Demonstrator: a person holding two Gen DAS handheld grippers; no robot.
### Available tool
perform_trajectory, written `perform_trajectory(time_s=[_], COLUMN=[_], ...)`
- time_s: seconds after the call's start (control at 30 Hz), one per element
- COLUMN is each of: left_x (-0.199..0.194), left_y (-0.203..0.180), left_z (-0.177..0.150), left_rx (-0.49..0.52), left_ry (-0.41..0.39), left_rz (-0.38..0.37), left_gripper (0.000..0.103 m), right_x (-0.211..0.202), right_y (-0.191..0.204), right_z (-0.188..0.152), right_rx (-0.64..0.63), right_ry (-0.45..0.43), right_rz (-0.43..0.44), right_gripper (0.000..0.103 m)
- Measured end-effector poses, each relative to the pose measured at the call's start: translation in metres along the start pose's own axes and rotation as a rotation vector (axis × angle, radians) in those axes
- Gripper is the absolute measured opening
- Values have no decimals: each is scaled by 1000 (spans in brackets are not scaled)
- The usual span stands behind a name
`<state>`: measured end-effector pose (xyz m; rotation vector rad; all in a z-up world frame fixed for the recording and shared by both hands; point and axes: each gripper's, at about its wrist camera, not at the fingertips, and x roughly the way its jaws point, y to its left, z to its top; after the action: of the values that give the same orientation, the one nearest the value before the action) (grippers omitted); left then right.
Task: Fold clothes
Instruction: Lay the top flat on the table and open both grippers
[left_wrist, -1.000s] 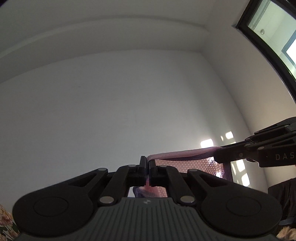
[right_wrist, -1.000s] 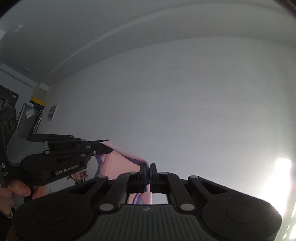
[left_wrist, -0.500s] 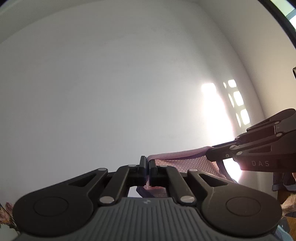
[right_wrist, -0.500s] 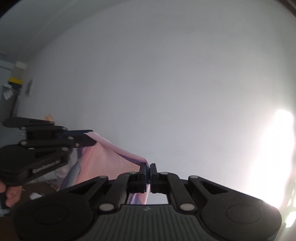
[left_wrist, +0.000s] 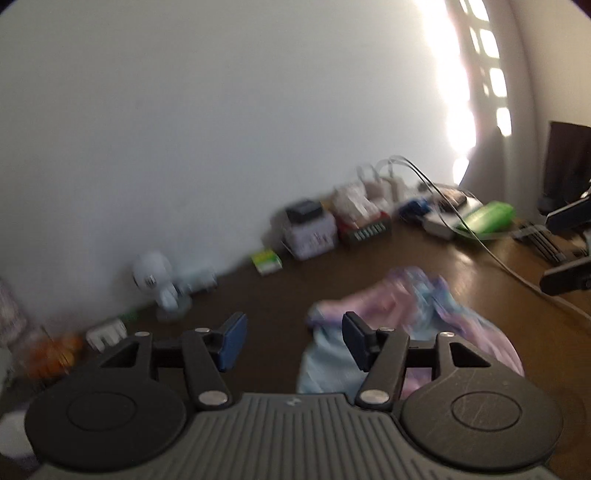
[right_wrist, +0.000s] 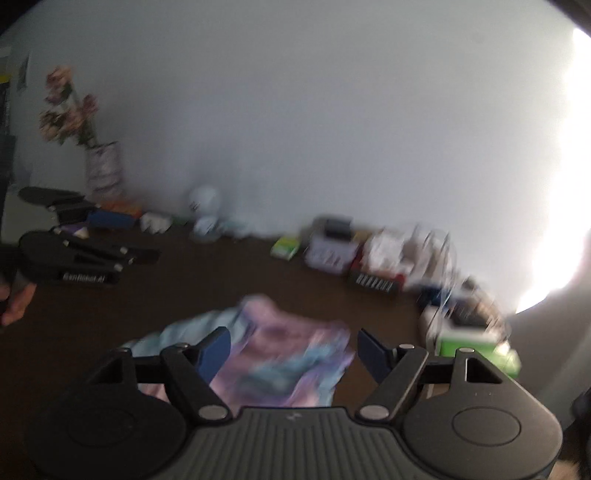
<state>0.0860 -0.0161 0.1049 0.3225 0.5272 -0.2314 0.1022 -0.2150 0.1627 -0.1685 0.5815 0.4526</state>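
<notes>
Garment (right_wrist: 273, 354), pastel pink and blue, lies rumpled on the bench (left_wrist: 280, 295); my left tongs (left_wrist: 291, 341) and right tongs (right_wrist: 293, 349) are opening empty, so I should spread it flat first.

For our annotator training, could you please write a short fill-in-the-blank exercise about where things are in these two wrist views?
1. The pink and blue garment lies crumpled on the brown ____.
2. Neither the left gripper nor the right gripper has ____ between its fingers.
3. The vase by the wall holds ____.
4. The small white robot figure stands against the ____.

Missing words: table; anything; flowers; wall
</notes>
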Motion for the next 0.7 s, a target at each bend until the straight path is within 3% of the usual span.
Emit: perform_trajectory(time_s=[0.13,0.2,0.27,0.4,0.5,0.57,0.63,0.7], left_x=[-41,-57,-65,-67,-68,-64,-58,-54], left_y=[-41,-44,-49,-65,-83,-95,-99,-99], left_z=[-78,-99,-108,-104,-103,-106,-107,-107], left_rx=[34,-42,-92,-102,-80,-34,-15,-22], left_ry=[101,127,150,155,174,189,213,226], left_rz=[-98,-122,-164,-153,-228,-212,-186,-182], left_gripper=[60,62,62,66,70,67,50,40], right_x=[-27,-38,-49,-51,-57,-62,-68,-72], right_y=[61,66,71,65,63,59,53,47], right_z=[-95,-121,-132,-134,-144,-150,-158,-164], right_rx=[113,135,137,160,171,186,208,230], right_ry=[46,30,-3,-22,-35,-35,-38,-40], right_rz=[106,121,114,130,135,130,118,109], right_gripper=[75,74,74,73,74,74,74,74])
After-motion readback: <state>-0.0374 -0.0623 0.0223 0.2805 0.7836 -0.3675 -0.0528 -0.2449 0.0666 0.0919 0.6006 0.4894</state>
